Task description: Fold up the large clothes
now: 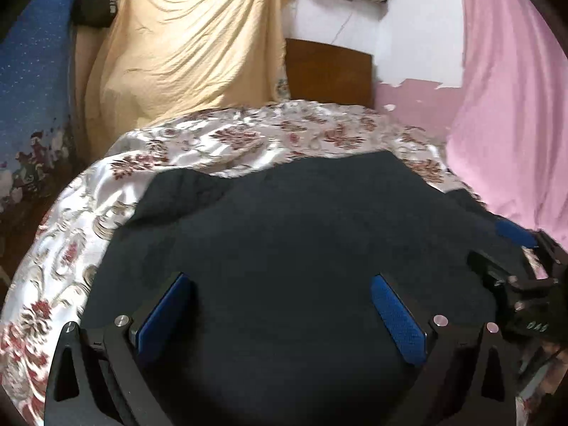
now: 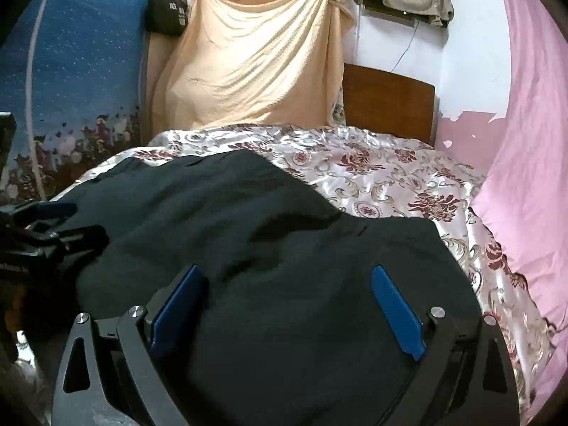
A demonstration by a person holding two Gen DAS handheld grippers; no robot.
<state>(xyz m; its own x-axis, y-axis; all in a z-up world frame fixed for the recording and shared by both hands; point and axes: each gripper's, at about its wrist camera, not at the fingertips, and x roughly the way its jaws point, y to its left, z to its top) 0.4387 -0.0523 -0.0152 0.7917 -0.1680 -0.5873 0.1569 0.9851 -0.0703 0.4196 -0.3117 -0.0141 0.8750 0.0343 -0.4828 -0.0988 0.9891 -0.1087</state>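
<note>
Dark garment [image 1: 284, 241] on bed, both grippers over its near part, nothing gripped.

Garment lies in a thick, rumpled mass on the floral bedspread [image 1: 71, 220], covering the near half of the bed; its far edge is uneven and a ridge runs across it in the right view. It looks partly folded, but layers cannot be counted. Left gripper [image 1: 280, 305]: jaws wide open, cloth below, pads not pressing. Right gripper [image 2: 287, 301]: jaws wide open, same. Judgement: mid-task; edges not squared, at least one more fold and smoothing left. Beyond: headboard [image 2: 388, 99], yellow sheet [image 2: 255, 71] hung on wall, pink drape [image 2: 525, 163] at right.
</note>
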